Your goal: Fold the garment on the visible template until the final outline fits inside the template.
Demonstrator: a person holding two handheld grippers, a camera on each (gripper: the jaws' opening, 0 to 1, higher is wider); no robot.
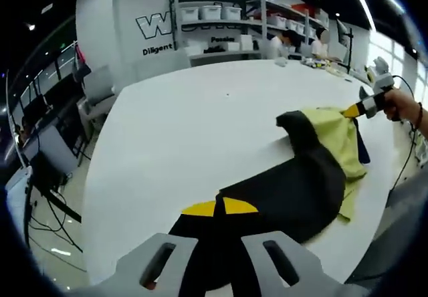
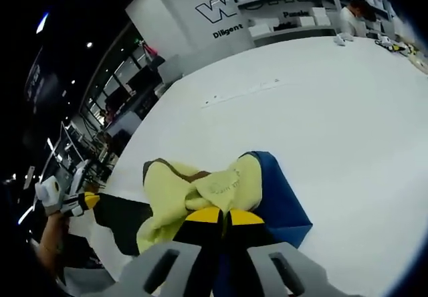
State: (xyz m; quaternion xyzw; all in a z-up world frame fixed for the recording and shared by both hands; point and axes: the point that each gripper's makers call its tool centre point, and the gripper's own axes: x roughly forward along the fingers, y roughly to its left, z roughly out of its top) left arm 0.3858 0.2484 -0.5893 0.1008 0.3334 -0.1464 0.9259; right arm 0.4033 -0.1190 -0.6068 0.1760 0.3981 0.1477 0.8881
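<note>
Both tongs (image 1: 221, 207) (image 2: 223, 218) are clamping garment (image 1: 294, 190) edges — I'm lifting it off the counter (image 1: 200, 130) for folding.

Left gripper (image 1: 219, 207) jaws closed, yellow tips together. Right gripper (image 2: 224, 217) same, tips pinched; hand (image 1: 403, 106) gripping its handle.

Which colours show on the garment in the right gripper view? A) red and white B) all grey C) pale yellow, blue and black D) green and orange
C: the garment bunched just beyond the right gripper shows pale yellow folds, a blue panel and black fabric, lying on the white table.
</note>
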